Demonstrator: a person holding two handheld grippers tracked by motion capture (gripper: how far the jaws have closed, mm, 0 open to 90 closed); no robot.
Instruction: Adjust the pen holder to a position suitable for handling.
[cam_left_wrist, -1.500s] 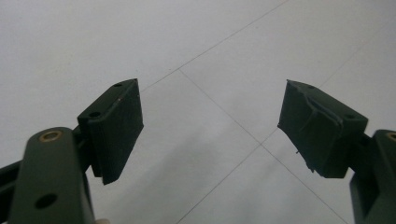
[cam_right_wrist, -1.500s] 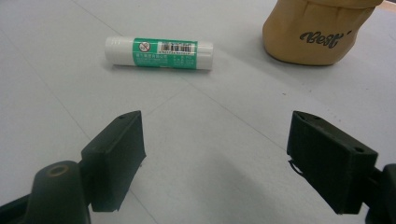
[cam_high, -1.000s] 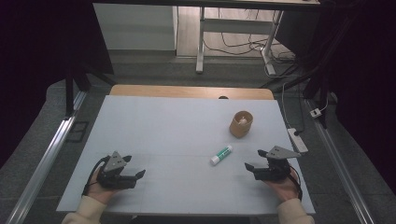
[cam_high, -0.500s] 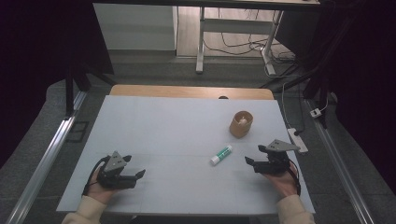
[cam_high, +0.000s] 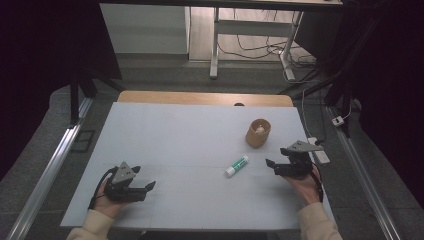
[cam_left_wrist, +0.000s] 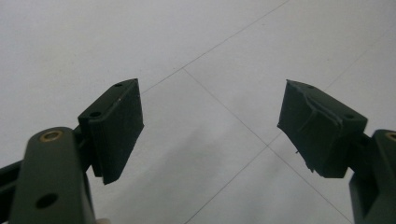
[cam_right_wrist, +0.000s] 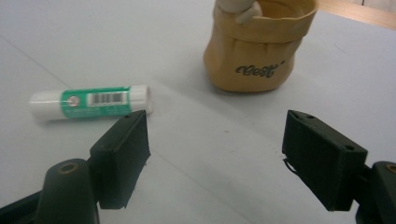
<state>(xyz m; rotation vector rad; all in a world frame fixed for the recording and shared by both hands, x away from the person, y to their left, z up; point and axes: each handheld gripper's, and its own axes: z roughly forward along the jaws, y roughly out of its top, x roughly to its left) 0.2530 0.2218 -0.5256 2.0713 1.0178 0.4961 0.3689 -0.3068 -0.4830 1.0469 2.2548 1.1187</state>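
A white and green glue stick (cam_high: 236, 166) (cam_right_wrist: 89, 102) lies flat on the pale table (cam_high: 180, 145), right of centre. Behind it stands a small tan fabric pouch (cam_high: 258, 132) (cam_right_wrist: 257, 44) with something pale inside. My right gripper (cam_high: 271, 166) (cam_right_wrist: 215, 154) is open, a short way right of the glue stick, jaws pointing left toward it and holding nothing. Near the front left corner my left gripper (cam_high: 149, 186) (cam_left_wrist: 210, 126) rests open over bare table.
A white power strip (cam_high: 318, 150) lies at the table's right edge, just behind my right gripper. A wooden strip (cam_high: 200, 98) runs along the far edge. Metal rails flank the table on both sides.
My right gripper has moved a little forward and left, closer to the glue stick. The left gripper has stayed where it was.
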